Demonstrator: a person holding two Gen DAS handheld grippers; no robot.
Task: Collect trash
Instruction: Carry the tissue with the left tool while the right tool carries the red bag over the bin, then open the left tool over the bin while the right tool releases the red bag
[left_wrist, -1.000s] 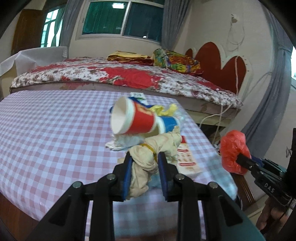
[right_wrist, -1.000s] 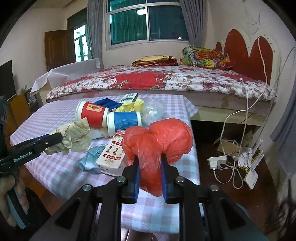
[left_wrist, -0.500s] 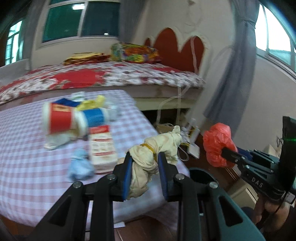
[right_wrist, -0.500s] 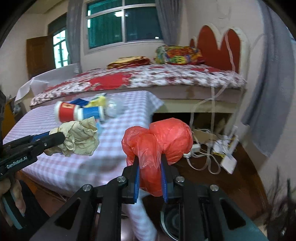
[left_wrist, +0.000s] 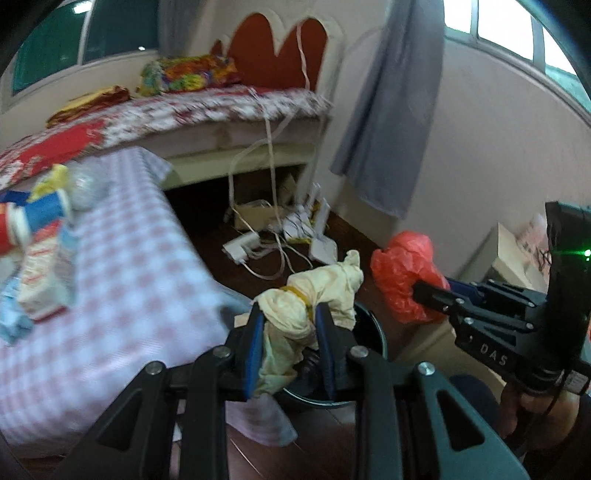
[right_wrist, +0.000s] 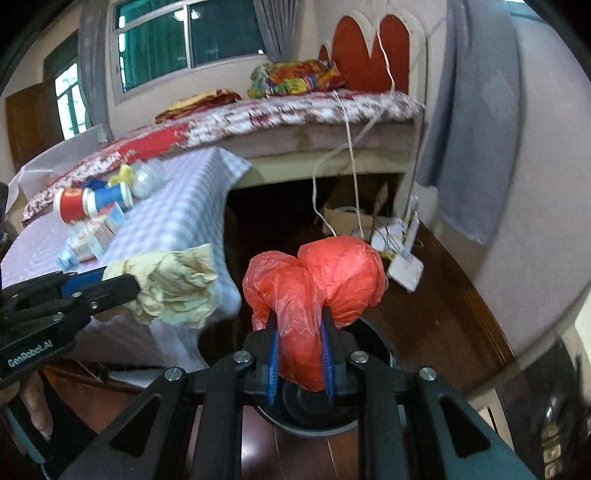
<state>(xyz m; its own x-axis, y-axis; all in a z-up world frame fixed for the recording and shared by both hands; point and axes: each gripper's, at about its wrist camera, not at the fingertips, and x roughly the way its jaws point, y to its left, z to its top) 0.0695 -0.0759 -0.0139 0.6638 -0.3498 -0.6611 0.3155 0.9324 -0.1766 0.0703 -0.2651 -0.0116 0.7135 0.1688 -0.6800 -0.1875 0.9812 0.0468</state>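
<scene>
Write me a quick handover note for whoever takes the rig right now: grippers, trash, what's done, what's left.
Left gripper: shut on the cream wad, above the bin.
Right gripper: shut on the red bag, over the bin's rim.
Done: both pieces lifted off the table and carried to the bin.
Left: release both into the bin, then go back for the cups, carton and the other scraps on the table.

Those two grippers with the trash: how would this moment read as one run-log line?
left gripper: shut on cream wad | right gripper: shut on red bag | both above black bin | nothing dropped yet
</scene>
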